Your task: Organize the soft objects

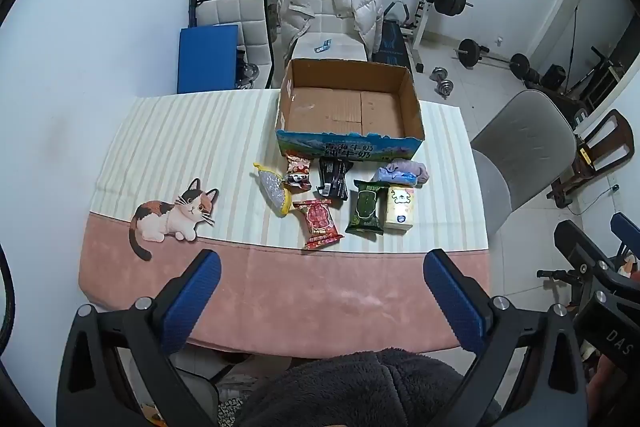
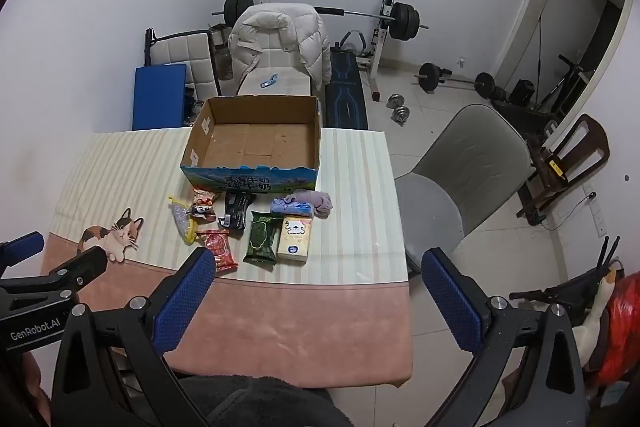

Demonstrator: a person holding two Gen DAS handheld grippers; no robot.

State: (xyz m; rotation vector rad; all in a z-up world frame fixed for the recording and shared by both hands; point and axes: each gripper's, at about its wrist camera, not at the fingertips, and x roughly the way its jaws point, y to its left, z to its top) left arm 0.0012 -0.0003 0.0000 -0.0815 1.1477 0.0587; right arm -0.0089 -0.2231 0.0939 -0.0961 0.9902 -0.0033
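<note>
An open, empty cardboard box (image 1: pixel 412 99) (image 2: pixel 316 131) stands at the far side of the table. In front of it lie several soft packs: a red snack pack (image 1: pixel 319 223) (image 2: pixel 219 249), a green wipes pack (image 1: pixel 366 213) (image 2: pixel 262 237), a cream tissue pack (image 1: pixel 400 209) (image 2: pixel 295 239), a black pack (image 1: pixel 334 177) (image 2: pixel 237 211), a small red-brown pack (image 1: pixel 298 173) (image 2: pixel 203 209), a yellow-edged scrubber (image 1: pixel 273 193) (image 2: pixel 182 221) and a purple-blue cloth (image 1: pixel 404 173) (image 2: pixel 304 207). My left gripper (image 1: pixel 322 265) and right gripper (image 2: pixel 318 263) are open, empty, above the near table edge.
The table (image 1: pixel 280 299) (image 2: pixel 280 323) wears a striped and pink cloth with a cat print (image 1: pixel 176 215). A grey chair (image 1: pixel 520 147) (image 2: pixel 460 171) stands to the right. Weights, a bench and a jacket-covered chair (image 1: pixel 328 7) fill the room behind. The left gripper shows in the right wrist view (image 2: pixel 56 259).
</note>
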